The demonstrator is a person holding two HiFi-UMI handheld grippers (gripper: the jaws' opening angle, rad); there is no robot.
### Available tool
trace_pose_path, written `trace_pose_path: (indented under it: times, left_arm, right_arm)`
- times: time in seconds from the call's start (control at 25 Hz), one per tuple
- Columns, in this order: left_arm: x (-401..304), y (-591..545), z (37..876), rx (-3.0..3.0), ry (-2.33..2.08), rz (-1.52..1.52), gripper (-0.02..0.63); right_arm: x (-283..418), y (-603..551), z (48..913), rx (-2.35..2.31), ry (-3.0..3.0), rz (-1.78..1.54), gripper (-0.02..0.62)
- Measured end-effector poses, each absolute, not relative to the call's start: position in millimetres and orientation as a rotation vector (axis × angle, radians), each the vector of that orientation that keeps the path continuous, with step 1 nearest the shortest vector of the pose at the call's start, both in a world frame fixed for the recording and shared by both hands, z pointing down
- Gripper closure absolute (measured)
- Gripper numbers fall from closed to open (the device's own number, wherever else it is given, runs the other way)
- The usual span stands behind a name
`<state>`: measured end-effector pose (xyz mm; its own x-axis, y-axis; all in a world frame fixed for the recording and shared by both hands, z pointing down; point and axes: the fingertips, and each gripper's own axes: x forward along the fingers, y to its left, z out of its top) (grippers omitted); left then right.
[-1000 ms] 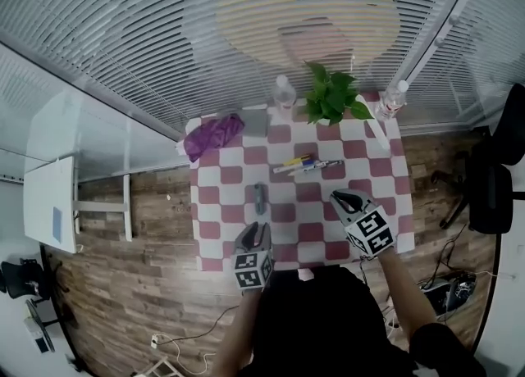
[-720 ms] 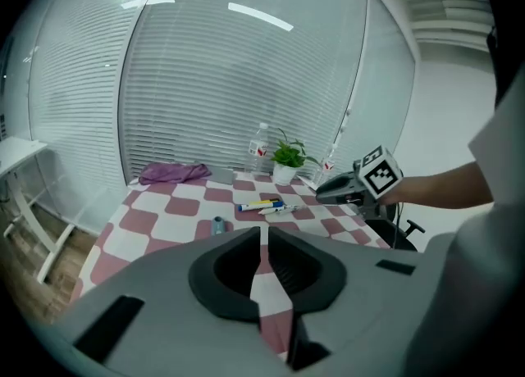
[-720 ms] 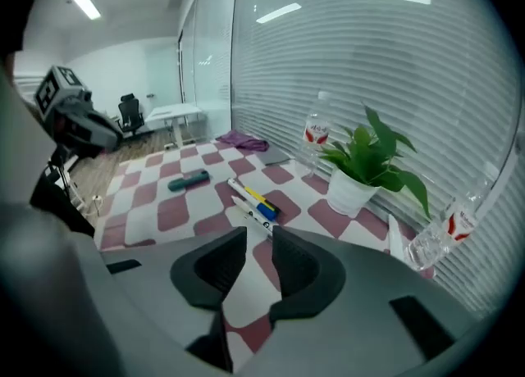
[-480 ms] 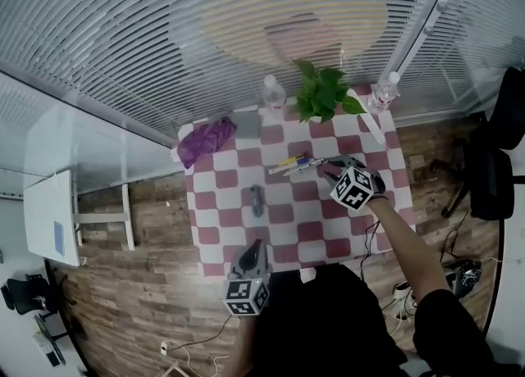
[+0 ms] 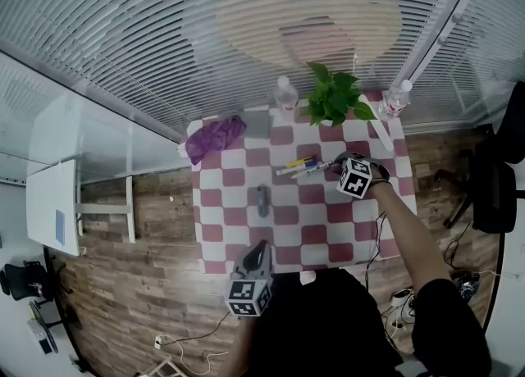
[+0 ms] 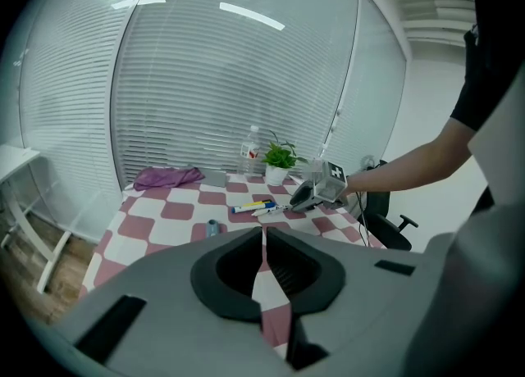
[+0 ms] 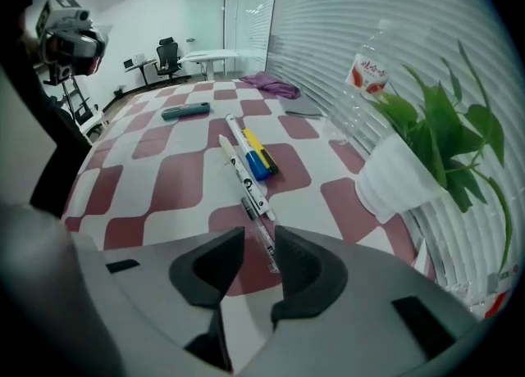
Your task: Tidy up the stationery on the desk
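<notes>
A: Changed since a second back?

B: Now over at the pens [image 5: 299, 165] with the right gripper [image 5: 338, 164], up from the near right of the desk [image 5: 287, 232]. Already there half a second ago, only settling since. Holds the jaws released, straddling the clear pen [image 7: 261, 232] at the bunch's near end. Not clamping yet.

A: Meaning for the task?

B: Looks like the first pick-up is about to start. Nothing tidied so far: pens loose mid-desk, grey item [image 5: 260, 197] alone nearer the front.

A: And the left?

B: Parks the left gripper [image 5: 259, 249] just off the desk's front edge, drawn back a touch. Jaws clenched on nothing.

A: View against view?

B: From the head: a small bunch of pens, no telling the jaw gap. From the right gripper view: clear pen right between the jaws, white marker [image 7: 242, 162] next up, blue-and-yellow pen [image 7: 258, 154] touching it. Also pot [image 7: 398, 174] and bottle [image 7: 361, 80] near on the right, worth minding on the lift. From the left gripper view: side look at the right gripper sitting low over the pens, which the head hides under the cube.
</notes>
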<state>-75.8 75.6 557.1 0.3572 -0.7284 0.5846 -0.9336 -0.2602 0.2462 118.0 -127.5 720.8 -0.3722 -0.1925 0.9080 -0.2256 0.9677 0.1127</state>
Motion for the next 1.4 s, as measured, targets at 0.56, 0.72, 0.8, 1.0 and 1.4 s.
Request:
trace_pose_path:
  times: [0.56,0.72,0.8,1.0,1.4]
  left_arm:
    - [-72,68,557,2.084,-1.414,0.485,0.563]
    - [-75,69,560,2.068,-1.417,0.476,0.563]
    - [-75,69,561,2.061,-1.416,0.469,0.563]
    - [-80,67,562,2.054,-1.412,0.443,0.563]
    - [-95,56,561,2.076,-1.382,0.435,0.563]
  right_arm:
    - [115,-119,725,0.137,-1.889,-0.076,0.529]
    - [112,-103,717,0.179,-1.891,-0.010,0.535]
    - [105,-91,708,0.235,-1.937,0.069,0.535]
    - [67,-54,685,0.416,-2.109,0.422,0.535]
    - [-24,-25,663,0.800,-2.223,1.109,0.535]
